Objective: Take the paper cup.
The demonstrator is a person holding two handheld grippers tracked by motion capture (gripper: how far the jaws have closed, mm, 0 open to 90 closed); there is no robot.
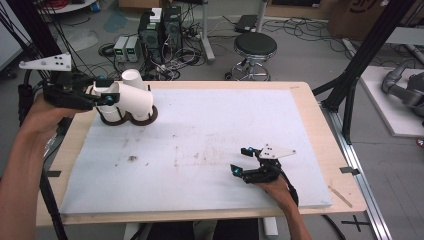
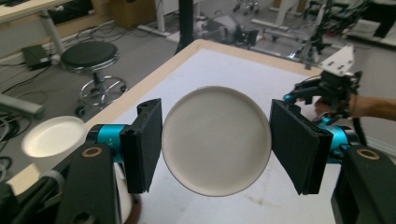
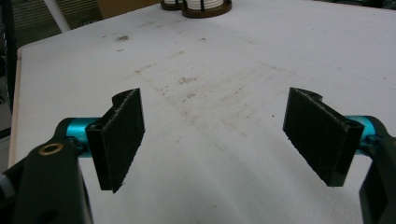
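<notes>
The left gripper (image 2: 215,147) has its fingers (image 2: 144,144) squeezed on a white cup (image 2: 215,140), tipped on its side just above the cup holder (image 1: 127,117), bottom facing back at the hand. Far from the cup holder, the right gripper (image 1: 245,161) rests with fingers (image 3: 122,135) apart, holding nothing.

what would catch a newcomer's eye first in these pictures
First, the white paper cup clamped bottom-on between the left claw's black pads, at the table's far left corner. Just beyond it stand more white cups in a dark brown holder. The right claw rests open near the front edge of the stained white mat.
</notes>
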